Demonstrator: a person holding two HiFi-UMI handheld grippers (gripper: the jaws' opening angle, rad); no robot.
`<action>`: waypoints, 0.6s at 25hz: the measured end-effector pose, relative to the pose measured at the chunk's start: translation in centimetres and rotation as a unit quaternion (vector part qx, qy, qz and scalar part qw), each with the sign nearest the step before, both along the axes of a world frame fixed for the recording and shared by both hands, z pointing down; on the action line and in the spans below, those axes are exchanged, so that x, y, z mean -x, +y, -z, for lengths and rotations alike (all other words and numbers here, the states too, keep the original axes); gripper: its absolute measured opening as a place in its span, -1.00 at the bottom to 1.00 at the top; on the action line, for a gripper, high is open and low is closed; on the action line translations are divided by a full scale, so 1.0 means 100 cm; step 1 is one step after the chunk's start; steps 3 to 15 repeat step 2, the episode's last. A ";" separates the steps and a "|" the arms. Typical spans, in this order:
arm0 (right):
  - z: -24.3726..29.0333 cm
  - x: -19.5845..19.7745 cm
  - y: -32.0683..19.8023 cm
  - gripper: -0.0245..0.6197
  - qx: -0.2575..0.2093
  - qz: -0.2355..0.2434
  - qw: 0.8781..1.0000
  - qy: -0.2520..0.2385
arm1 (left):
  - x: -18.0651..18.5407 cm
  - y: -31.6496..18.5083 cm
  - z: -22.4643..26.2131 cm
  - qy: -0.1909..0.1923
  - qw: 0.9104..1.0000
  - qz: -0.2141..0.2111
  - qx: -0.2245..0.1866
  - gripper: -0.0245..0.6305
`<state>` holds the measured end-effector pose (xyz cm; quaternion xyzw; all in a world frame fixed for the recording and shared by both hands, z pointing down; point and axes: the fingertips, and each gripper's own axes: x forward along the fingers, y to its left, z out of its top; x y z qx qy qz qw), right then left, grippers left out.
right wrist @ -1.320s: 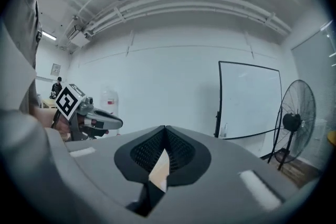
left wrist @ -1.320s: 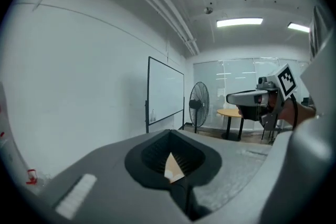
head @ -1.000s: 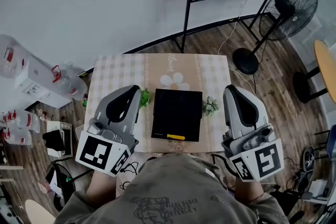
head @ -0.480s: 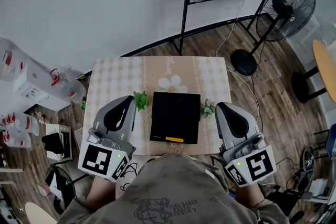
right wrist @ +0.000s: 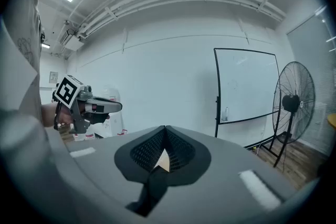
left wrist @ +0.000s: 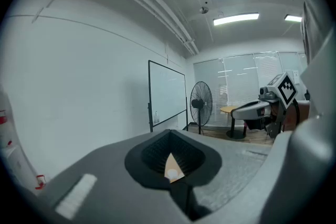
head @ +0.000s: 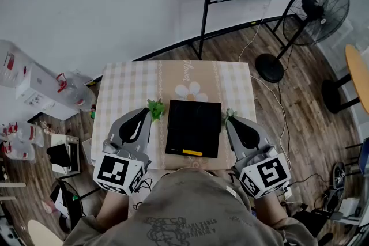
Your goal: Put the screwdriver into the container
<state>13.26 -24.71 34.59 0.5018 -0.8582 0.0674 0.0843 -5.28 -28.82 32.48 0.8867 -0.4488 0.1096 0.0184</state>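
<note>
In the head view a black square container (head: 194, 124) sits mid-table on the checked cloth (head: 121, 89). A small yellow screwdriver (head: 192, 152) lies at the container's near edge. My left gripper (head: 143, 115) is held left of the container, pointing away from me, its jaws closed on nothing. On the other side my right gripper (head: 232, 123) is likewise shut and empty. Both gripper views look over the room, not at the table. In the left gripper view the jaws (left wrist: 173, 165) meet. The right gripper view shows its jaws (right wrist: 161, 157) pressed together too.
Small green plant sprigs stand on both sides of the container, one at the left (head: 154, 108) and one at the right (head: 229, 115). A whiteboard stand (head: 206, 3) and a floor fan (head: 314, 8) are beyond the table. Boxes and bottles (head: 34, 89) crowd the floor at left.
Both grippers have dropped away from the head camera toward the table's near edge. The right one has also shifted inward toward the container. The screwdriver has not moved.
</note>
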 end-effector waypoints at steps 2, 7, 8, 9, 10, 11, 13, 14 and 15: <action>-0.001 0.000 -0.001 -0.84 -0.001 0.003 1.000 0.003 | 0.002 -0.001 0.001 -0.003 1.000 0.003 -0.001 -0.93; -0.001 0.000 -0.001 -0.84 -0.001 0.003 1.000 0.003 | 0.002 -0.001 0.001 -0.003 1.000 0.003 -0.001 -0.93; -0.001 0.000 -0.001 -0.84 -0.001 0.003 1.000 0.003 | 0.002 -0.001 0.001 -0.003 1.000 0.003 -0.001 -0.93; -0.001 0.000 -0.001 -0.84 -0.001 0.003 1.000 0.003 | 0.002 -0.001 0.001 -0.003 1.000 0.003 -0.001 -0.93; -0.001 0.000 -0.001 -0.84 -0.001 0.003 1.000 0.003 | 0.002 -0.001 0.001 -0.003 1.000 0.003 -0.001 -0.93; -0.001 0.000 -0.001 -0.84 -0.001 0.003 1.000 0.003 | 0.002 -0.001 0.001 -0.003 1.000 0.003 -0.001 -0.93; -0.001 0.000 -0.001 -0.84 -0.001 0.003 1.000 0.003 | 0.002 -0.001 0.001 -0.003 1.000 0.003 -0.001 -0.93; -0.001 0.000 -0.001 -0.84 -0.001 0.003 1.000 0.003 | 0.002 -0.001 0.001 -0.003 1.000 0.003 -0.001 -0.93; -0.001 0.000 -0.001 -0.84 -0.001 0.003 1.000 0.003 | 0.002 -0.001 0.001 -0.003 1.000 0.003 -0.001 -0.93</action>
